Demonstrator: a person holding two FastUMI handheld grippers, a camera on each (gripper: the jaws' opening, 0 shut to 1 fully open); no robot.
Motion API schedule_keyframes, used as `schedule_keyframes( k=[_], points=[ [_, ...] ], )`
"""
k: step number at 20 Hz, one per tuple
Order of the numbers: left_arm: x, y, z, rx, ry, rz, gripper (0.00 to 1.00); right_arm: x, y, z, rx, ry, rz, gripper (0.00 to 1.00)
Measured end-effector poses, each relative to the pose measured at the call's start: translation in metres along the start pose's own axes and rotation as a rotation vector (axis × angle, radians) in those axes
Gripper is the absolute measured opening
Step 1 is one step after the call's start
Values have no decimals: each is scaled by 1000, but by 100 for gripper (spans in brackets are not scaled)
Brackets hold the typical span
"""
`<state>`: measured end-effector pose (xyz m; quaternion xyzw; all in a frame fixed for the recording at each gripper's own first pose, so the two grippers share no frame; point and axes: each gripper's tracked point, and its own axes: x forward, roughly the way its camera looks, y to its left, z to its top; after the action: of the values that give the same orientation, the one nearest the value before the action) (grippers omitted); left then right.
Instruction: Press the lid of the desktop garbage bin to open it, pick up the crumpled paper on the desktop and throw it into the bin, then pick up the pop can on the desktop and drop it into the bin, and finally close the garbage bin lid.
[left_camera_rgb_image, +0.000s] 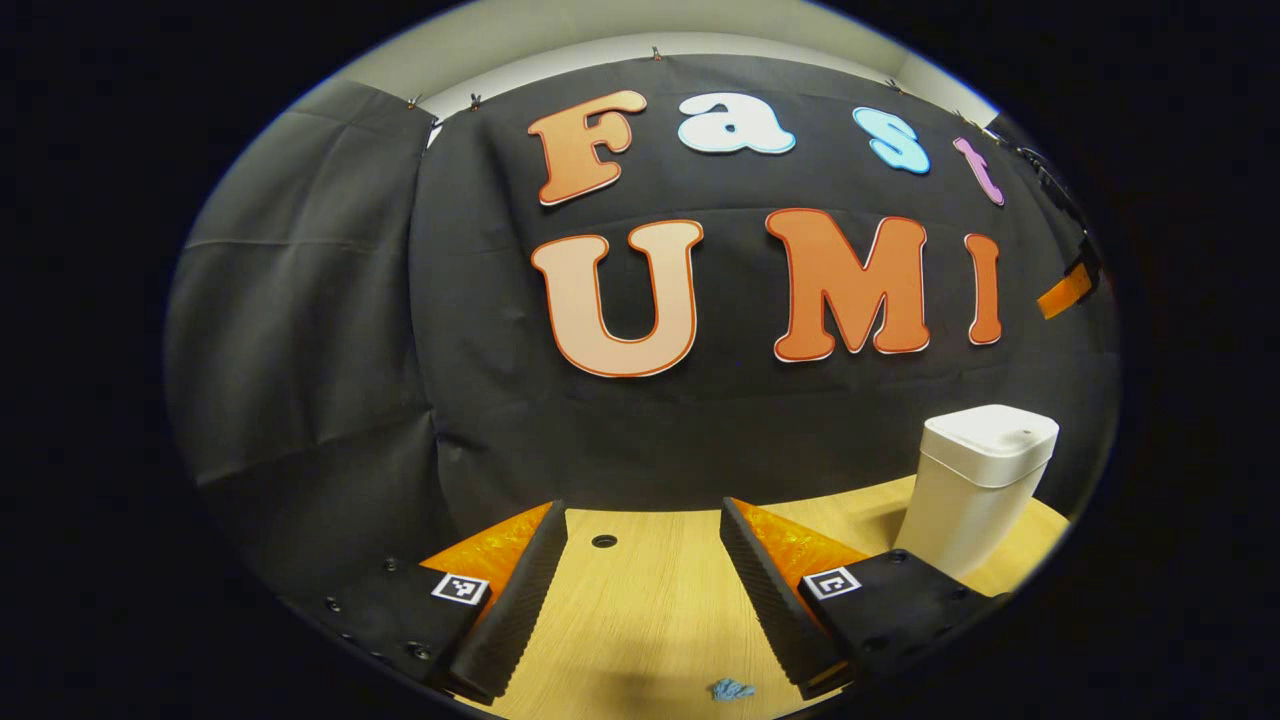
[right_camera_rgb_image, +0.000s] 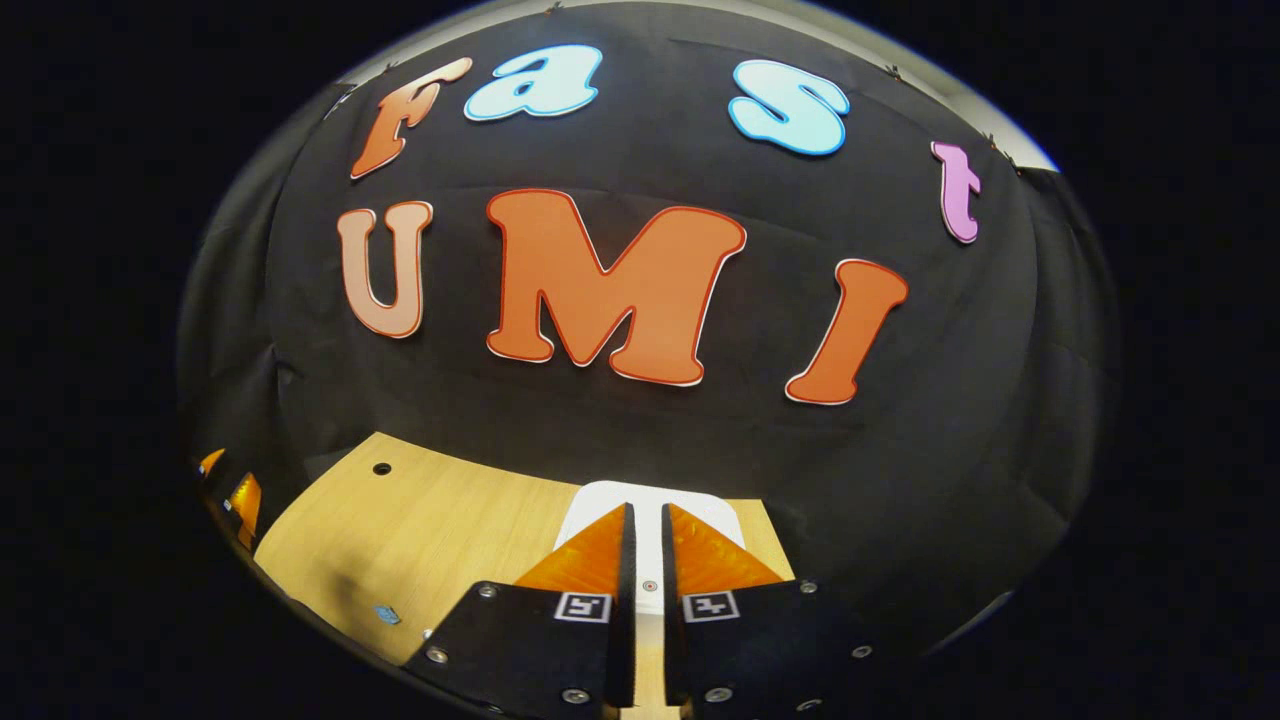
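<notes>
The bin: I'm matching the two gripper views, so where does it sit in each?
Left gripper view: the bin stands at the right, lid down, on the desk.
Right gripper view: it sits bottom centre, behind the nearly shut right tool.
Shared landmark: the desk hole.

- I see a wooden table (left_camera_rgb_image: 640, 600) with a light grain; it also shows in the right gripper view (right_camera_rgb_image: 420, 520).
- I make out a small dark round hole (left_camera_rgb_image: 604, 541) in it, near the far edge.
- Behind the table hangs the black cloth wall (left_camera_rgb_image: 330, 330).
</notes>
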<state>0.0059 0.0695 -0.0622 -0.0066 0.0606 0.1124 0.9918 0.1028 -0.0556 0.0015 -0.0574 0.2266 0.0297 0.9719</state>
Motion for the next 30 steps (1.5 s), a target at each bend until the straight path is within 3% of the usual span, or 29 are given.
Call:
schedule_keyframes(
  k=[3, 6, 12, 15, 16, 20, 21, 22, 24, 27, 28, 30],
  points=[
    [-2, 3, -4, 3, 13, 16, 98, 8, -1, -8, 4, 61, 34, 2],
    [-5, 8, -13, 13, 27, 25, 98, 14, 4, -18, 69, 148, 110, 1],
    [-8, 14, -23, 34, 49, 55, 98, 38, 8, -35, 81, 258, 166, 1],
    [-9, 21, -31, 37, 71, 87, 94, 50, 5, -53, 68, 324, 169, 1],
    [-10, 23, -35, 39, 77, 97, 98, 55, 7, -58, 72, 348, 179, 1],
    [-12, 27, -35, 58, 83, 128, 98, 71, 8, -76, 79, 416, 186, 1],
    [-13, 28, -36, 60, 85, 138, 94, 75, 8, -80, 87, 434, 192, 1],
    [-13, 30, -37, 59, 88, 145, 98, 78, 8, -84, 93, 445, 193, 1],
    [-13, 31, -39, 58, 95, 159, 94, 84, 11, -96, 101, 479, 203, 1],
    [-15, 34, -39, 62, 102, 179, 98, 91, 13, -112, 113, 518, 214, 1],
    [-15, 33, -42, 61, 106, 179, 94, 95, 10, -117, 105, 524, 193, 1],
    [-16, 27, -47, 64, 121, 174, 98, 97, 8, -131, 91, 542, 181, 1]
  ],
)
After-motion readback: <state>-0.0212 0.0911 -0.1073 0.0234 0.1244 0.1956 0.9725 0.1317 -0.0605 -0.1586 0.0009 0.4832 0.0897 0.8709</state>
